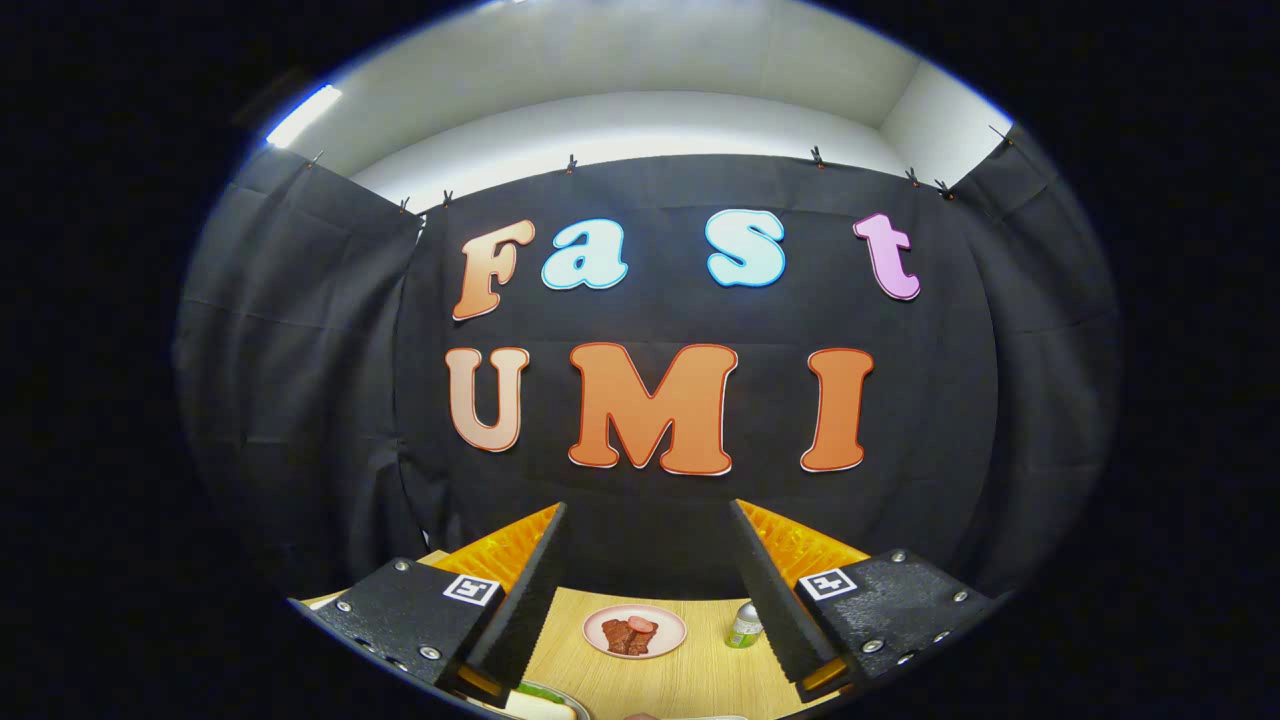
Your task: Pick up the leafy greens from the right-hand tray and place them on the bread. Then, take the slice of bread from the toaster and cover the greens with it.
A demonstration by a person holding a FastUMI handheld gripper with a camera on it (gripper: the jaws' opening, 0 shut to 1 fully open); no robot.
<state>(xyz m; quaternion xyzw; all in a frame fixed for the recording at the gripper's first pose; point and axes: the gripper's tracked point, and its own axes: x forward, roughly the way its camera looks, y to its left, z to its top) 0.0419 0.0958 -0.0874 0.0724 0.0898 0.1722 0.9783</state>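
The tool [648, 570] is held high above the desk [690, 680] with its two fingers spread wide apart and nothing between them; the gap frames the booth's dark wall and a strip of bare wooden desk below. Taking the pink plate [634, 631] as the landmark: it sits on the desk in the gap between the fingers, carrying pieces of reddish-brown meat [628, 636]. Just to the right of the plate, close beside the inner edge of the right finger, stands a small green-and-white can [744, 625] (upright, its top towards the wall). Left of the plate and nearer the tool, under the left finger, a slice of bread [540, 708] shows with a bit of leafy greens [538, 690] at its far side, mostly cut off from sight. The desk around the plate is open wood up to the wall's foot behind it.
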